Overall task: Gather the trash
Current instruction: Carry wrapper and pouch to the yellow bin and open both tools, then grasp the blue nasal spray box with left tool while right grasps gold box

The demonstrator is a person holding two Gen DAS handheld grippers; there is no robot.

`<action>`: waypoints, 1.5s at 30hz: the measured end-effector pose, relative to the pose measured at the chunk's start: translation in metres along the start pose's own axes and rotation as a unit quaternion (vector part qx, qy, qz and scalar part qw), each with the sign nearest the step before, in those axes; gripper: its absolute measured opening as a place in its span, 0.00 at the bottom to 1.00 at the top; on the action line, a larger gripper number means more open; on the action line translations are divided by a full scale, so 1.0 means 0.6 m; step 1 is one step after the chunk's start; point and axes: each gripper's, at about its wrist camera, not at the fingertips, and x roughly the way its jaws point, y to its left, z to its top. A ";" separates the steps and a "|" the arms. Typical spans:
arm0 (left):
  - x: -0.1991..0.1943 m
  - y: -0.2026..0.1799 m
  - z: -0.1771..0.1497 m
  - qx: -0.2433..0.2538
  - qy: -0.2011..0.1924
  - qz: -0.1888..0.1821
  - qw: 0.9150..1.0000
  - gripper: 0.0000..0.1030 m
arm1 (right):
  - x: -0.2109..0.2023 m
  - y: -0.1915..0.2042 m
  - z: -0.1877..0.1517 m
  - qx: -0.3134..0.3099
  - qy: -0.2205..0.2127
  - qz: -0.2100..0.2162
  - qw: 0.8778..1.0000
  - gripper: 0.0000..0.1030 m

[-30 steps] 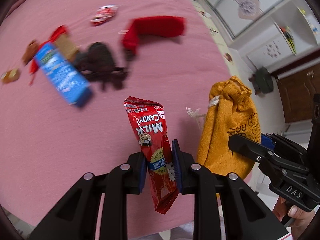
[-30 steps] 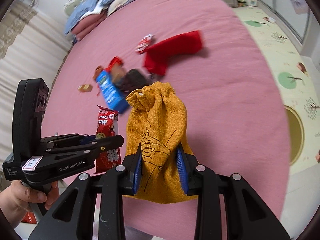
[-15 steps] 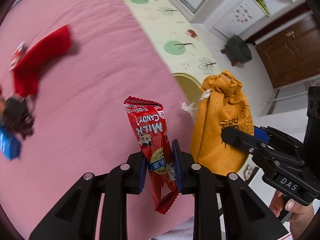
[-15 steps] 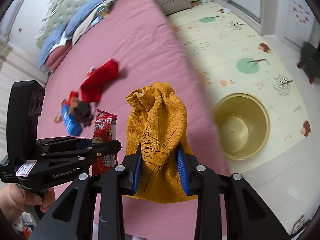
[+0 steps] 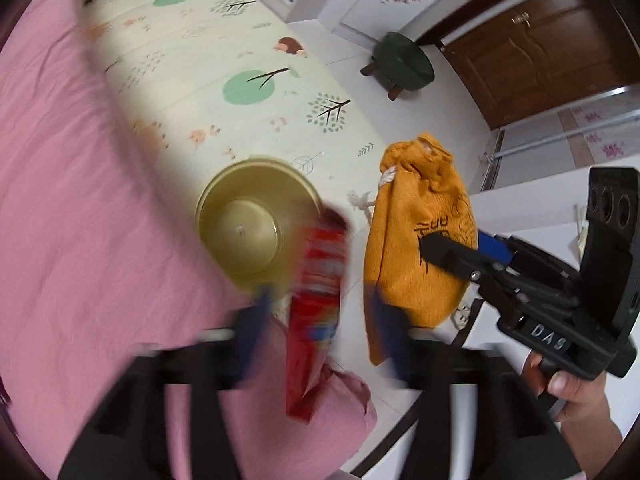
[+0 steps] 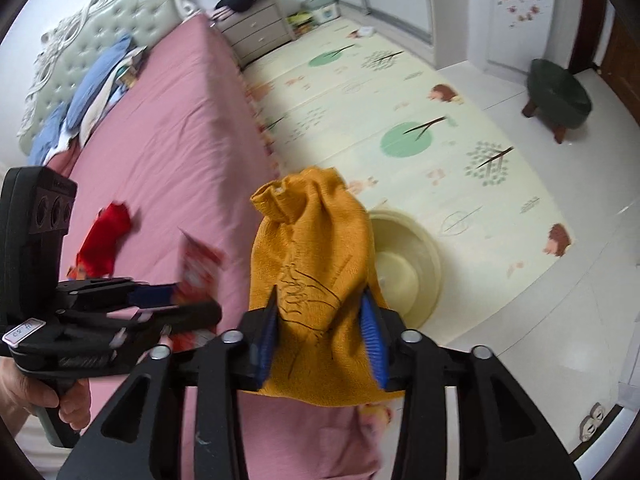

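A red milk candy wrapper (image 5: pixel 316 300) hangs blurred between the spread pads of my left gripper (image 5: pixel 316 312), which stands open just above the near rim of a gold trash bin (image 5: pixel 256 224) on the floor. The wrapper also shows in the right wrist view (image 6: pixel 198 276). My right gripper (image 6: pixel 322 340) is shut on a mustard-yellow drawstring pouch (image 6: pixel 316 280), held to the right of the bin (image 6: pixel 408 268). The pouch also shows in the left wrist view (image 5: pixel 416 240), pinched by the right gripper (image 5: pixel 452 252).
The pink bed (image 6: pixel 172 152) lies at left with a red cloth (image 6: pixel 104 240) and pillows by the headboard. A tree-patterned floor mat (image 6: pixel 400 92), a green stool (image 6: pixel 558 92), a nightstand (image 6: pixel 256 32) and a brown door (image 5: pixel 532 52) lie beyond.
Both grippers swung right from over the bed to the floor beside it. My left jaws have spread apart and the candy wrapper is slipping free over the gold bin. The pouch stays gripped.
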 end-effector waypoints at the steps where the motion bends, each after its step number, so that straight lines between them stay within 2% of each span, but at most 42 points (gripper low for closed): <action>1: 0.002 -0.011 0.011 0.013 -0.005 -0.001 1.000 0.78 | -0.007 -0.014 0.007 0.006 -0.013 -0.008 1.000 0.53; 2: 0.003 -0.019 0.021 0.022 -0.008 0.007 1.000 0.81 | -0.008 -0.024 0.014 0.010 -0.017 -0.007 1.000 0.56; 7: 0.005 -0.018 0.045 0.014 -0.004 0.024 1.000 0.84 | -0.007 -0.049 0.031 0.023 -0.020 -0.014 0.999 0.56; 14: -0.032 0.013 0.029 -0.018 -0.025 0.050 0.998 0.84 | -0.003 -0.017 0.030 0.025 -0.012 0.005 1.000 0.56; 22: -0.103 0.077 -0.027 -0.062 -0.059 0.070 0.994 0.85 | 0.002 0.096 0.032 -0.021 0.000 0.037 0.999 0.56; 30: -0.188 0.190 -0.139 -0.142 -0.091 0.089 0.982 0.85 | 0.029 0.261 0.006 -0.097 0.028 0.078 0.992 0.56; 33: -0.221 0.237 -0.189 -0.172 -0.103 0.104 0.974 0.85 | 0.044 0.324 -0.011 -0.121 0.043 0.095 0.987 0.56; 36: -0.253 0.288 -0.240 -0.214 -0.116 0.111 0.963 0.85 | 0.059 0.388 -0.032 -0.148 0.057 0.108 0.981 0.56; 39: -0.284 0.342 -0.289 -0.260 -0.131 0.119 0.949 0.85 | 0.075 0.454 -0.054 -0.173 0.072 0.125 0.974 0.56; 45: -0.341 0.441 -0.383 -0.345 -0.160 0.138 0.914 0.85 | 0.102 0.575 -0.087 -0.217 0.093 0.155 0.959 0.56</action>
